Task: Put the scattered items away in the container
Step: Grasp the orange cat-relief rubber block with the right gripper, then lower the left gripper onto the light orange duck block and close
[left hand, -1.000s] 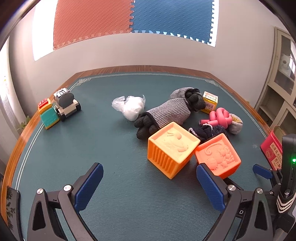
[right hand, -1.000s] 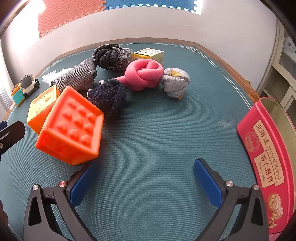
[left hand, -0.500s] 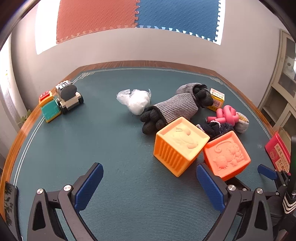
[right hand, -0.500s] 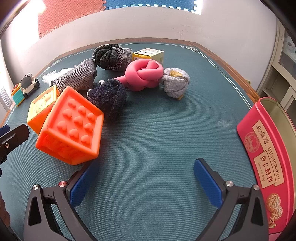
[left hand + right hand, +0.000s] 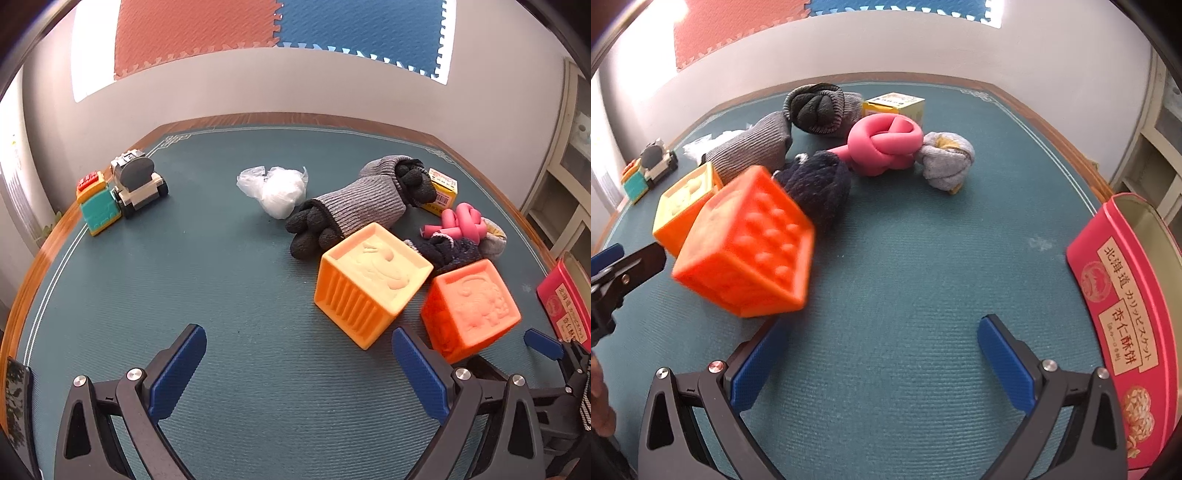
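Observation:
Two soft cubes lie on the green table: a yellow-topped orange cube (image 5: 369, 284) and a red-orange cube (image 5: 469, 310), blurred and tilted in the right wrist view (image 5: 746, 247). Behind them lie grey-black gloves (image 5: 347, 214), a dark knit ball (image 5: 816, 184), a pink knotted toy (image 5: 884, 144), a grey sock ball (image 5: 945, 162) and a yellow box (image 5: 894, 105). The pink tin (image 5: 1126, 325) stands at the right. My left gripper (image 5: 299, 369) is open and empty, its right finger beside the red-orange cube. My right gripper (image 5: 879, 354) is open and empty.
A white plastic bag (image 5: 277, 188) lies mid-table. A toy truck (image 5: 138, 182) and a teal-and-orange toy block (image 5: 96, 206) stand at the far left near the wooden table edge (image 5: 33, 266). A cabinet (image 5: 569, 177) stands to the right.
My left gripper has moved toward the right and the cubes sit closer to it. The red-orange cube has shifted and tipped, blurred in the right wrist view. The right gripper has hardly moved.

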`<control>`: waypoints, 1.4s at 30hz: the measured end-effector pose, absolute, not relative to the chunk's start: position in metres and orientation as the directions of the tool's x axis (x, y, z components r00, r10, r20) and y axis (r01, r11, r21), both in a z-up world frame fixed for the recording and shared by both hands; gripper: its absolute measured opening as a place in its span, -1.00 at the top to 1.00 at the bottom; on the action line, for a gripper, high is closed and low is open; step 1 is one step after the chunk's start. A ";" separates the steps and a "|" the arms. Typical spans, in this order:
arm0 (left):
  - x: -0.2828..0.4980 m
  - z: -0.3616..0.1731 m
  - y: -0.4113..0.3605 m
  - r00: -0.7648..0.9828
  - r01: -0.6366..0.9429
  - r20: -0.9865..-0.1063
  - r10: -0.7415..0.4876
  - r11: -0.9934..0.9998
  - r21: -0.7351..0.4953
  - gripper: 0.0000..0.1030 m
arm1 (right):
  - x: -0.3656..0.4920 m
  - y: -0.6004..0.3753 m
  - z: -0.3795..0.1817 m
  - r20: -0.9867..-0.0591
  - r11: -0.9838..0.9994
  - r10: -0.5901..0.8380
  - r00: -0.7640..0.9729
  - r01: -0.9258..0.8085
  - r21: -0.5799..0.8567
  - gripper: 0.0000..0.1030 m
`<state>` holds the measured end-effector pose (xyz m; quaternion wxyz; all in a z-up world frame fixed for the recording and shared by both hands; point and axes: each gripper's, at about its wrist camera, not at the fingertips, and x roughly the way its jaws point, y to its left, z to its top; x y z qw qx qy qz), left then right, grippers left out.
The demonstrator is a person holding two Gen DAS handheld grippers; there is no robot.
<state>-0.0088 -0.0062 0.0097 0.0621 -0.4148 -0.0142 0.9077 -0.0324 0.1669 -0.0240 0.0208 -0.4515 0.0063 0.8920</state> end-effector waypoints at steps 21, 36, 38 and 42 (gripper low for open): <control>-0.011 0.006 -0.012 -0.646 -0.082 -0.756 0.111 -0.994 -0.075 -0.99 | -0.016 0.127 -0.005 -0.736 -0.983 -0.180 -0.653 0.149 0.108 -0.97; -0.013 0.003 -0.010 -0.651 -0.084 -0.752 0.097 -0.995 -0.056 -0.99 | -0.028 0.129 -0.013 -0.758 -0.986 -0.162 -0.632 0.125 0.106 -0.15; -0.013 0.004 -0.009 -0.652 -0.083 -0.752 0.095 -0.995 -0.054 -0.99 | -0.027 0.130 -0.012 -0.756 -0.988 -0.151 -0.637 0.117 0.099 -0.12; -0.013 0.004 -0.009 -0.653 -0.082 -0.752 0.094 -0.995 -0.053 -0.99 | -0.026 0.133 -0.013 -0.752 -0.988 -0.153 -0.641 0.110 0.107 -0.11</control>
